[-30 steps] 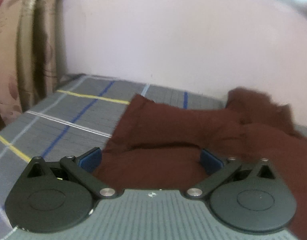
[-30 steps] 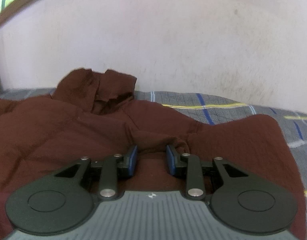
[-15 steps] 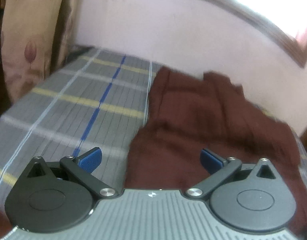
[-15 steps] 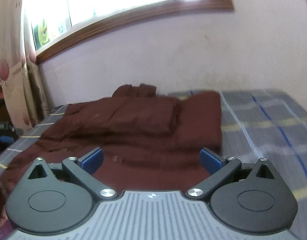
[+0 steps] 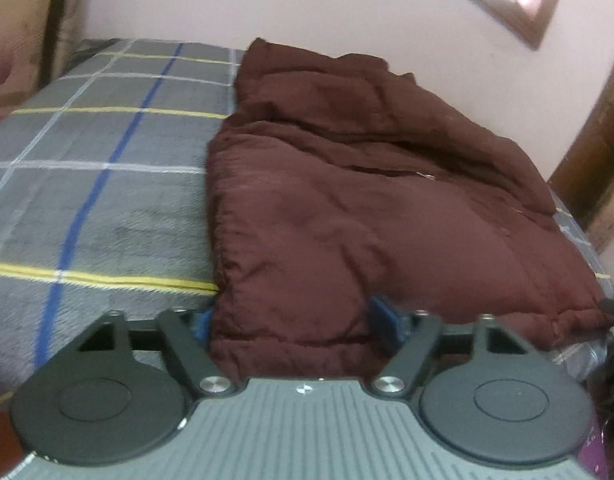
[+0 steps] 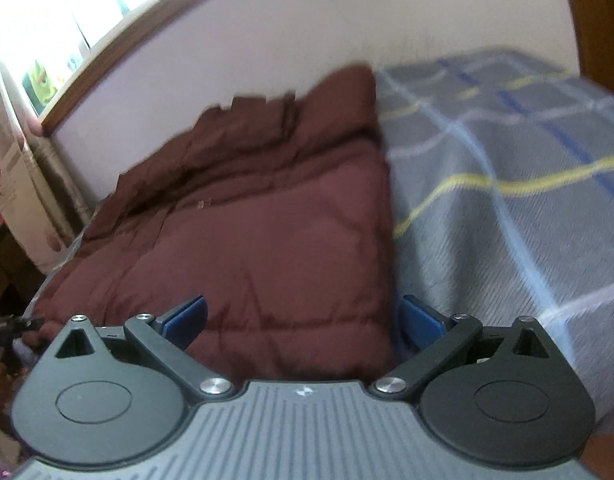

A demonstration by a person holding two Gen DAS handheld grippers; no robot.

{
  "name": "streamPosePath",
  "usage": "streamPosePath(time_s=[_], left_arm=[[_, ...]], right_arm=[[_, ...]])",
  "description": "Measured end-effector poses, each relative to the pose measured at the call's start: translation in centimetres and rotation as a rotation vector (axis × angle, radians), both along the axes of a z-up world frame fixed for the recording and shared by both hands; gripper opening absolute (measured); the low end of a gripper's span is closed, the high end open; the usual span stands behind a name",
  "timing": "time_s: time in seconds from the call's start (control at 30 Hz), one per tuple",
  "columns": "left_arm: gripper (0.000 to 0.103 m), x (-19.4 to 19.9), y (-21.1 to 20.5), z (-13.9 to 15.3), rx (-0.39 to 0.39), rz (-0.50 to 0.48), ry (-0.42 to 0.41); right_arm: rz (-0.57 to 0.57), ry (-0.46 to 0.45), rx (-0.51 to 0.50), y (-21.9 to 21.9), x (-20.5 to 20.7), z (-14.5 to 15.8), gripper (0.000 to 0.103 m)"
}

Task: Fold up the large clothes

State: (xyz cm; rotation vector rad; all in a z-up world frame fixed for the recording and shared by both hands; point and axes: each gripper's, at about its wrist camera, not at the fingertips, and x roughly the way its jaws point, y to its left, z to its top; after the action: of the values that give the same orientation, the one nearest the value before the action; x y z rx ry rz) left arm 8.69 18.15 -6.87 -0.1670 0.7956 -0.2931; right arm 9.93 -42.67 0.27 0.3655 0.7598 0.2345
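A puffy dark-brown jacket (image 5: 367,200) lies folded lengthwise on a grey plaid blanket (image 5: 107,200), its collar end towards the wall. My left gripper (image 5: 293,318) is at the jacket's near left corner. Its jaws are closing, and the blue pads (image 5: 383,316) dent the padded hem bunched between them. In the right wrist view the same jacket (image 6: 267,220) fills the middle. My right gripper (image 6: 303,318) straddles the near right corner with its jaws wide and just starting to close. Its pads (image 6: 419,320) stand clear of the fabric.
The plaid blanket (image 6: 507,200) stretches bare on both sides of the jacket. A pale wall with a wood-framed window (image 6: 47,20) runs behind the bed. A curtain (image 5: 11,40) hangs at the left. Brown woodwork (image 5: 595,140) stands at the right.
Both grippers drew back from the jacket's far part to its near hem corners. The right jaws went from narrow to wide. The left jaws narrowed onto the hem corner.
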Motion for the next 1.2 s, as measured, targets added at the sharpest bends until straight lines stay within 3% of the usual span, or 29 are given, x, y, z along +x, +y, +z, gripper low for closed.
streamPosePath(time_s=[0.03,0.1,0.13,0.17,0.27,0.33,0.43,0.47,0.53,0.57,0.6,0.63,0.67,0.8,1.0,1.2], left_arm=[[0.054,0.0,-0.2,0.0,-0.006,-0.008,-0.004],[0.044,-0.1,-0.2,0.0,-0.036,-0.006,-0.007],[0.042,-0.4,0.1,0.1,-0.065,0.004,-0.016],[0.042,-0.5,0.5,0.1,-0.089,0.009,-0.024],[0.043,-0.7,1.6,-0.3,-0.099,0.016,-0.016],[0.053,-0.6,1.9,-0.5,-0.128,0.013,-0.003],[0.103,-0.2,1.2,-0.5,-0.164,-0.032,-0.001],[0.102,-0.2,0.6,-0.6,-0.16,-0.047,-0.003],[0.096,-0.3,-0.9,-0.6,-0.082,-0.061,-0.026],[0.088,-0.4,-1.5,-0.5,-0.05,-0.069,-0.045],[0.059,-0.5,-1.7,-0.5,-0.048,-0.068,-0.059],[0.033,-0.5,-1.7,-0.3,-0.049,-0.04,-0.061],[0.027,-0.4,-1.4,-0.3,-0.047,-0.009,-0.057],[0.022,-1.3,0.3,0.4,-0.143,0.051,-0.05],[0.021,-3.9,1.1,1.8,-0.153,0.06,-0.072],[0.02,-7.5,2.5,4.0,-0.279,0.105,-0.086]], right_arm=[[0.015,-0.01,-0.019,0.6,-0.1,0.0,0.099],[0.029,-0.016,-0.041,1.3,0.1,0.1,0.085],[0.024,-0.018,-0.009,1.1,0.1,0.3,0.057],[0.017,-0.023,0.038,0.6,0.0,0.7,0.044],[0.01,-0.027,0.072,-0.3,-0.2,0.9,0.043],[0.007,0.02,0.134,-1.3,0.3,-0.2,0.043],[-0.015,0.031,0.226,-2.4,0.8,-1.2,0.051],[-0.021,0.031,0.282,-2.7,1.1,-1.5,0.058],[-0.011,0.025,0.274,-2.1,1.5,-1.4,0.058],[0.006,0.017,0.241,-1.4,1.8,-1.3,0.055],[0.012,0.011,0.233,-1.0,1.9,-1.2,0.05],[0.014,0.012,0.242,-0.7,1.9,-1.3,0.037],[0.012,0.011,0.252,-0.7,1.9,-1.4,0.035],[0.0,-0.01,0.343,-1.3,1.1,-1.1,0.032],[0.03,-0.03,0.428,-1.0,-1.3,0.6,0.032],[0.013,-0.045,0.585,-1.3,-4.2,2.3,0.032]])
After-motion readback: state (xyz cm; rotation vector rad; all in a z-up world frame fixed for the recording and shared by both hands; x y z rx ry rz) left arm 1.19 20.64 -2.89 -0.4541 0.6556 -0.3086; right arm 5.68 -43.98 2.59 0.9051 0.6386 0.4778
